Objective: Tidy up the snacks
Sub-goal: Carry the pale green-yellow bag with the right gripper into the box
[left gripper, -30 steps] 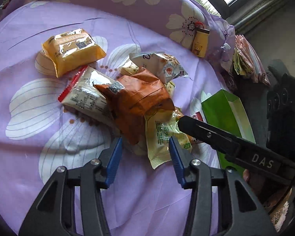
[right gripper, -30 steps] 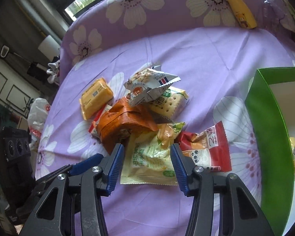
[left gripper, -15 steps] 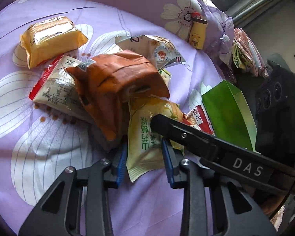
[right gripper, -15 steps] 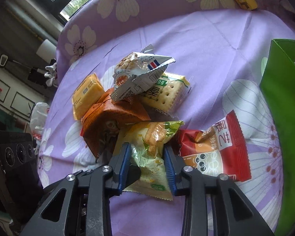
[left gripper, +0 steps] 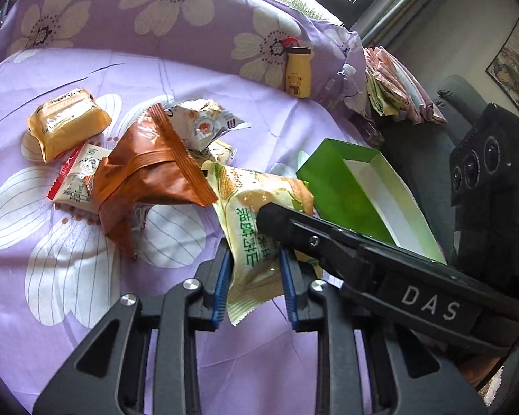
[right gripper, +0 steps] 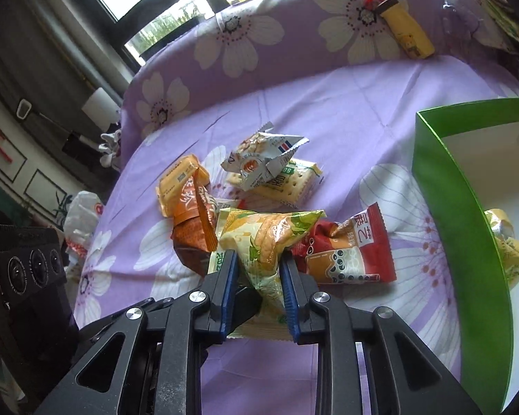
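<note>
Lengthwise, the yellow-green snack packet (left gripper: pixel 256 238) runs away from both jaws.

The lower end of the yellow-green snack packet (left gripper: pixel 256 242) is covered by the right gripper (right gripper: pixel 257 276) in the right wrist view, and part of its print is crossed by that gripper's black finger (left gripper: pixel 328 242) in the left wrist view. The red-edged white packet (left gripper: pixel 78 176) is largely buried under the orange packet (left gripper: pixel 148 173). The green box (right gripper: pixel 467 242) is cut off at the picture's edge (its far wall cannot be seen). The cracker packet (right gripper: pixel 287 183) is half hidden beneath the silver wrapper (right gripper: pixel 263 159), whose print is too small to be read.
</note>
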